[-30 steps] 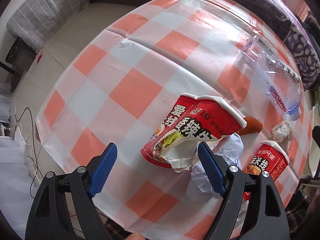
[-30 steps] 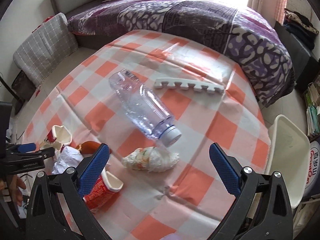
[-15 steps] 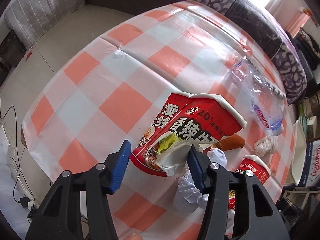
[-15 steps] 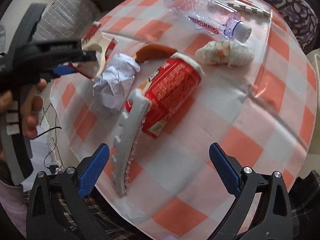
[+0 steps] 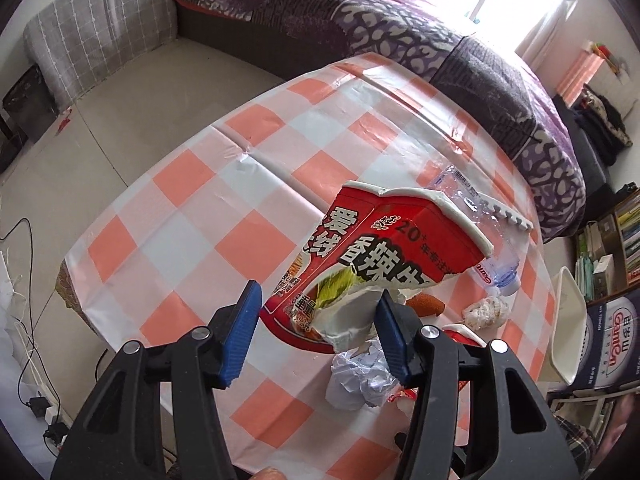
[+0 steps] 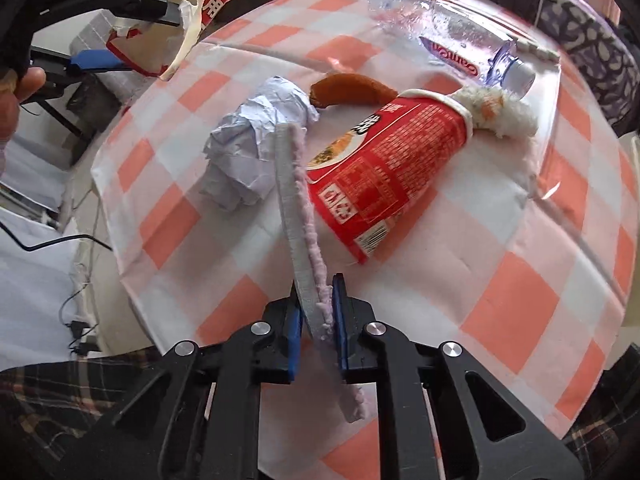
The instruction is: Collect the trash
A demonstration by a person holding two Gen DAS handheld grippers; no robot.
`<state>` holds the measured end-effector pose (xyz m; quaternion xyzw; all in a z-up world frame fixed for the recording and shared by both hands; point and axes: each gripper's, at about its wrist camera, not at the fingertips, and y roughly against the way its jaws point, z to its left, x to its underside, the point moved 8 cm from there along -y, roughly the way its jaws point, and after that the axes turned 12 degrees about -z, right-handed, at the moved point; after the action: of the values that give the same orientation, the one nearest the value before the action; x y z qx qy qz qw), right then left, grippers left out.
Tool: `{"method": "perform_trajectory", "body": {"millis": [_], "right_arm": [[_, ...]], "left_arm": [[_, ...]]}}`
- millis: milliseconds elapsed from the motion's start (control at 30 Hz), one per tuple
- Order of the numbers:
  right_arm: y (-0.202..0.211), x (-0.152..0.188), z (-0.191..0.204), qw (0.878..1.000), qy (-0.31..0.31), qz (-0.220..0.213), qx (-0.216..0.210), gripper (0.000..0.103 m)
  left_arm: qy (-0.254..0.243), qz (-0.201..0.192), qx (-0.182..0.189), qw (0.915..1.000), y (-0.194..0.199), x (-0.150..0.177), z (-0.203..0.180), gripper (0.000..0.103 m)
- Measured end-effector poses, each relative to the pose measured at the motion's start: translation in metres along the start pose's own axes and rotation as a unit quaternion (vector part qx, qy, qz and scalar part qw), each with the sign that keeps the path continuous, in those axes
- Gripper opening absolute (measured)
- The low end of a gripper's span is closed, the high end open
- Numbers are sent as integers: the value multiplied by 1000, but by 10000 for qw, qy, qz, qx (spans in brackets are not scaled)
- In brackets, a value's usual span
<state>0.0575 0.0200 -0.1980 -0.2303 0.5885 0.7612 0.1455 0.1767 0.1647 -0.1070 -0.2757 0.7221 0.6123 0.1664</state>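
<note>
The right hand-held gripper has just clamped shut on the foam strip at the tabletop's near edge, while the left hand-held gripper, narrowed, has lifted the torn noodle cup, so two pieces are collected.

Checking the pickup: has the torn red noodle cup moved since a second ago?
Yes. The torn red noodle cup, gripped by the left gripper, has lifted off the checkered tablecloth.

From the left claw we look steeply down and forward across the checked surface toward the far bed. From the right claw we sit closer above the near edge. Both views share the paper ball and bottle.
</note>
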Motion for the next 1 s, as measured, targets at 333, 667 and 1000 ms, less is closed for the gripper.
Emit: {"method": "perform_trajectory", "body": {"millis": [333, 667, 1000], "right_arm": [[54, -71, -26, 9942, -389, -917, -396, 9], [95, -139, -87, 9858, -433, -1621, 51, 9], [116, -164, -164, 9739, -798, -2024, 652, 9]], "left_arm": [[233, -381, 144, 9989, 13, -22, -14, 55], [200, -776, 434, 9958, 25, -41, -58, 55], [-29, -868, 768, 9933, 17, -45, -120, 55]]}}
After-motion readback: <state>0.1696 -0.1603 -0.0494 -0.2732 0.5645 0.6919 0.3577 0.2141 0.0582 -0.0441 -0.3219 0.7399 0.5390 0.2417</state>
